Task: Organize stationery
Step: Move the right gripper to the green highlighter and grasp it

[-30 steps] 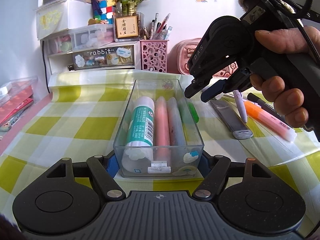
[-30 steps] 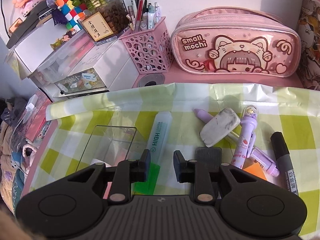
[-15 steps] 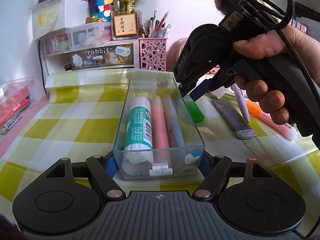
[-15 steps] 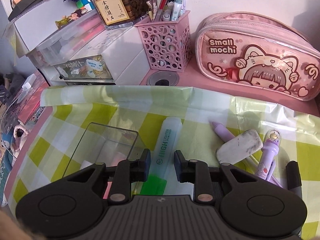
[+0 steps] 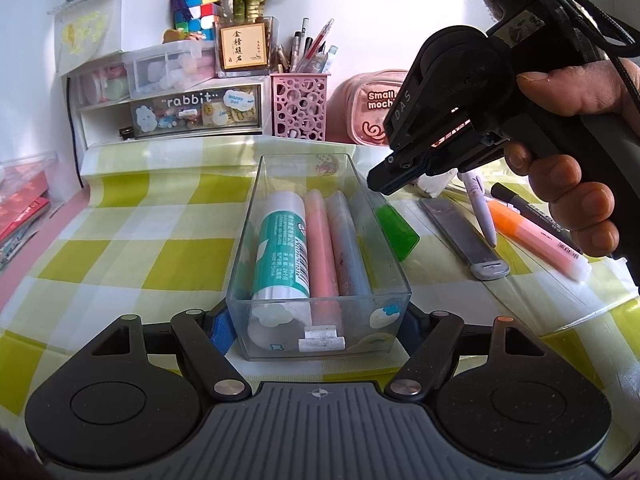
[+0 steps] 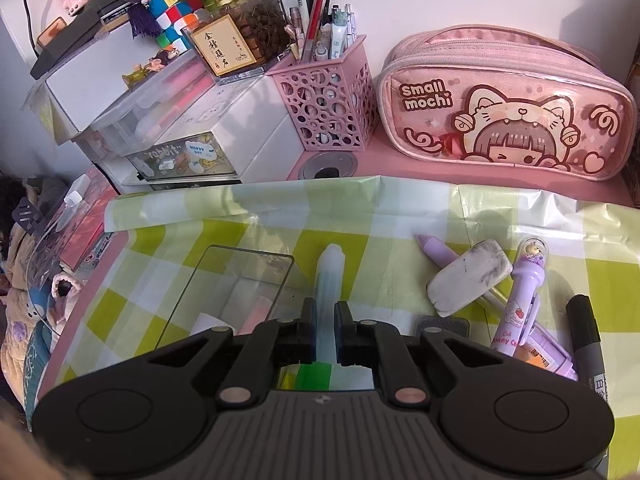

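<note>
A clear plastic box (image 5: 304, 158) stands on the yellow-checked cloth. A green-and-white glue stick (image 5: 282, 240), a pink marker (image 5: 322, 248) and a grey-blue marker (image 5: 348, 248) lie in it. My left gripper (image 5: 316, 328) is shut on the box's near end, one finger on each side wall. Just right of the box lies a pale-green highlighter (image 6: 330, 272) with a green cap (image 5: 398, 232). My right gripper (image 6: 326, 320) is shut on the highlighter's barrel, and a hand holds it tilted down, its tip (image 5: 384, 182) beside the box's far right corner.
Right of the highlighter lie a dirty white eraser (image 6: 468, 280), purple pens (image 6: 524, 304), a black marker (image 6: 586, 328), an orange-pink highlighter (image 5: 532, 232) and a grey cutter (image 5: 464, 232). Behind stand a pink pen holder (image 6: 328, 100), a pink pencil case (image 6: 508, 108) and white drawers (image 5: 180, 112).
The right gripper's jaws have shut on the pale-green highlighter, which now sits centred between them. The left gripper and the box have stayed put.
</note>
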Action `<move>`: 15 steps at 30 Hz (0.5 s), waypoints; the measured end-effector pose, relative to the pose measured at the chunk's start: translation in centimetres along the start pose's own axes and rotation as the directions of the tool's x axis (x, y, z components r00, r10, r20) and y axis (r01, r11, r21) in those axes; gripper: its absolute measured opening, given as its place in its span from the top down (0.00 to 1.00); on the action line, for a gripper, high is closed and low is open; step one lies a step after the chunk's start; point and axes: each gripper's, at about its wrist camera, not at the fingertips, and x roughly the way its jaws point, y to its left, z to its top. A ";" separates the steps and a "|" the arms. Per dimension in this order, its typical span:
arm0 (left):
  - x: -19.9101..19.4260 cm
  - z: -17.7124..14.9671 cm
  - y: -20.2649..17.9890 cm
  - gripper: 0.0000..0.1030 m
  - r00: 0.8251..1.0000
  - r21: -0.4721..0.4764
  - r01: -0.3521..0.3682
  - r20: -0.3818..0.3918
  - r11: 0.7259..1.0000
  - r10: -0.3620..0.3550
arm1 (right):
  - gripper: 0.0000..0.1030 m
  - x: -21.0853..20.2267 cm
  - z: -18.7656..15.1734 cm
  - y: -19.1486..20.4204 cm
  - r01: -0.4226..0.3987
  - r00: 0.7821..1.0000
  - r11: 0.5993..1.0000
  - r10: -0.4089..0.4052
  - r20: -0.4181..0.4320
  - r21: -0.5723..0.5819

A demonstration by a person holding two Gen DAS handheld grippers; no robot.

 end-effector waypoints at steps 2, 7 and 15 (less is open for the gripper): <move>0.0 0.0 0.1 0.28 1.000 0.000 0.003 0.000 1.000 -0.003 | 1.00 -0.5 0.0 -0.3 -0.002 1.000 1.000 0.002 0.001 0.018; 0.0 -0.1 0.2 0.28 1.000 -0.002 0.014 0.003 1.000 -0.014 | 1.00 0.4 0.1 -0.6 -0.040 0.997 0.999 0.041 -0.060 0.015; -0.2 -0.2 0.2 0.28 1.000 -0.008 0.007 0.008 1.000 -0.007 | 0.97 1.6 1.2 0.2 0.095 0.994 0.991 -0.100 -0.052 -0.089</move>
